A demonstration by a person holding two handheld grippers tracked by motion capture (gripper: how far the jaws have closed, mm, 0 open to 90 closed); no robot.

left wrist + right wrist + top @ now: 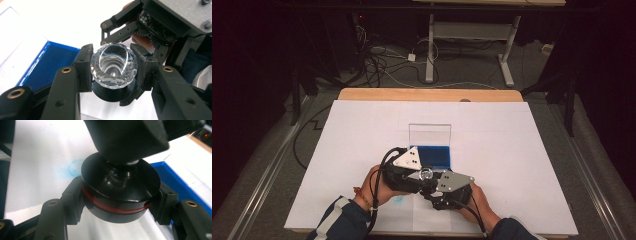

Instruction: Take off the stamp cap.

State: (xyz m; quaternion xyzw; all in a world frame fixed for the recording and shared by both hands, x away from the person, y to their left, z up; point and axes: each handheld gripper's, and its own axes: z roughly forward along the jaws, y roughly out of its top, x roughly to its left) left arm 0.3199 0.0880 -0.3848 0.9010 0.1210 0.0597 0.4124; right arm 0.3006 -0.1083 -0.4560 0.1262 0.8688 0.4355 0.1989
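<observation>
Clear faceted cup (114, 65) clamped in left tongs (113, 67), black base (120, 192) in right tongs (117, 200), just beside blue tray (434, 156).

Black base (120, 195) top is hidden by the left gripper (125, 140), blurred & cut off. Blue tray (50, 65) is partly behind the jaws.

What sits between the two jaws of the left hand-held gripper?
A clear faceted crystal piece, clamped by the left hand-held gripper above a black base, seen in the left gripper view.

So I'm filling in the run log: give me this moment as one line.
left gripper: shut on crystal knob | right gripper: shut on black base | parts joined, above mat | blue box open behind
</observation>
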